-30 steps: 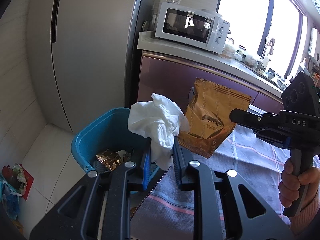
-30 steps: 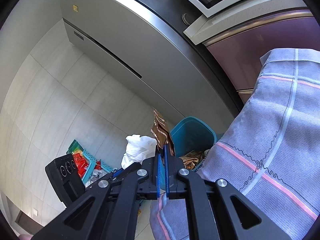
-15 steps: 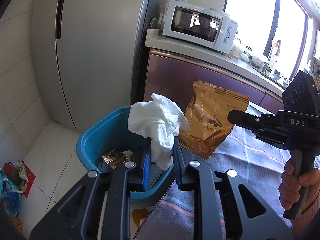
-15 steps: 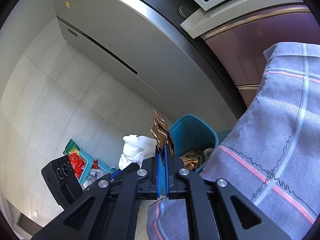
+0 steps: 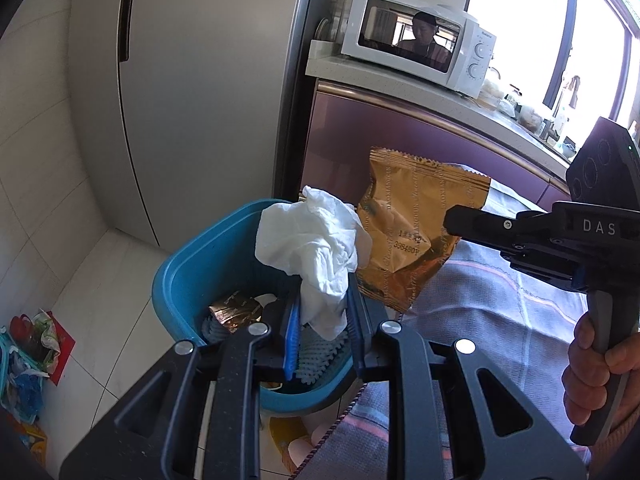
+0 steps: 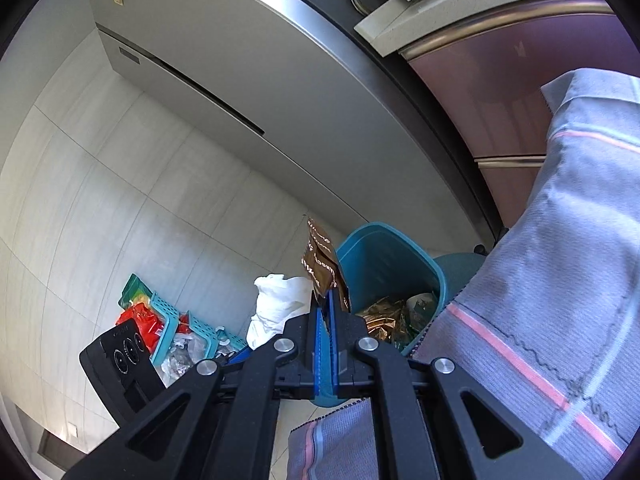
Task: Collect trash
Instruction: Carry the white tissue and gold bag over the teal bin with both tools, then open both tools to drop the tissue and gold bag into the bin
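My left gripper (image 5: 322, 312) is shut on a crumpled white tissue (image 5: 310, 248) and holds it over the near rim of the blue trash bin (image 5: 192, 264). My right gripper (image 6: 327, 312) is shut on a gold-brown snack wrapper (image 6: 322, 264), held upright beside the bin (image 6: 384, 256). The wrapper (image 5: 412, 220) hangs just right of the tissue, above the table's edge. The tissue (image 6: 276, 304) shows left of the wrapper in the right wrist view. Gold wrappers (image 5: 236, 310) lie inside the bin.
A grey striped tablecloth (image 5: 480, 320) covers the table right of the bin. A tall grey fridge (image 5: 192, 100) stands behind, with a purple cabinet (image 5: 380, 136) and white microwave (image 5: 416, 40). A teal basket of litter (image 6: 176, 328) sits on the tiled floor.
Both grippers have moved left with their loads, off the table and toward the bin. The tissue now hangs over the bin's rim; the bin shows more fully.
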A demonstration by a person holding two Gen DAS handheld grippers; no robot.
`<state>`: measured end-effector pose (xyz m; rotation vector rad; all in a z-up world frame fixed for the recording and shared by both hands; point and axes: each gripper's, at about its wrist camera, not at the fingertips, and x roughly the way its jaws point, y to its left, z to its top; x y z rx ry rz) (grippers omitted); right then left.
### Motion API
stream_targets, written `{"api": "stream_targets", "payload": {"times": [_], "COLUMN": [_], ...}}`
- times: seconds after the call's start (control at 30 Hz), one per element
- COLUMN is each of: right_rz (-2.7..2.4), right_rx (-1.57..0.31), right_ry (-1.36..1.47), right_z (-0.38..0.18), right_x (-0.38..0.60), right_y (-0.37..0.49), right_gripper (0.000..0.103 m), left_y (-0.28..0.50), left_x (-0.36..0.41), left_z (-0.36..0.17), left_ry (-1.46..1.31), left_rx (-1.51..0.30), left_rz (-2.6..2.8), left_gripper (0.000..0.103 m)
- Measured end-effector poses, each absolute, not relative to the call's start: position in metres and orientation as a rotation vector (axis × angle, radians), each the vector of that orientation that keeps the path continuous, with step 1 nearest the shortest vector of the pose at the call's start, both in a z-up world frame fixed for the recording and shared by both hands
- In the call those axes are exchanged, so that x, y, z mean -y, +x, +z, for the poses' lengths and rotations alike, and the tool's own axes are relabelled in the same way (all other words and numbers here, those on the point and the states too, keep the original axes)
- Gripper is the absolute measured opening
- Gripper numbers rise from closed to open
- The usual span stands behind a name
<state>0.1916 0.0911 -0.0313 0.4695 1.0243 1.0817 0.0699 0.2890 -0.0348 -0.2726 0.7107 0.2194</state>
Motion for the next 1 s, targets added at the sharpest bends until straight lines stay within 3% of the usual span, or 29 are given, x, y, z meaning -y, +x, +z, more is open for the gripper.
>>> {"api": "stream_targets", "payload": {"times": [0.73,1.0], "right_rz": [1.063,1.04], "right_rx": [-1.114,-1.134], "right_ry": [0.383,0.33], "right_z": [-0.048,-0.052], "right_x": [-0.14,-0.15], "right_y": [0.197,0.192], "right_gripper": [0.005,0.015], "left_y": [0.094,0.1], "left_x": [-0.313,-0.314], "left_z": [-0.074,-0.085], "left_ry": [-0.323,-0.337], "left_rx": [-0.794,-0.811], "left_rz": [0.259,0.253], "left_gripper": [0.023,0.027]}}
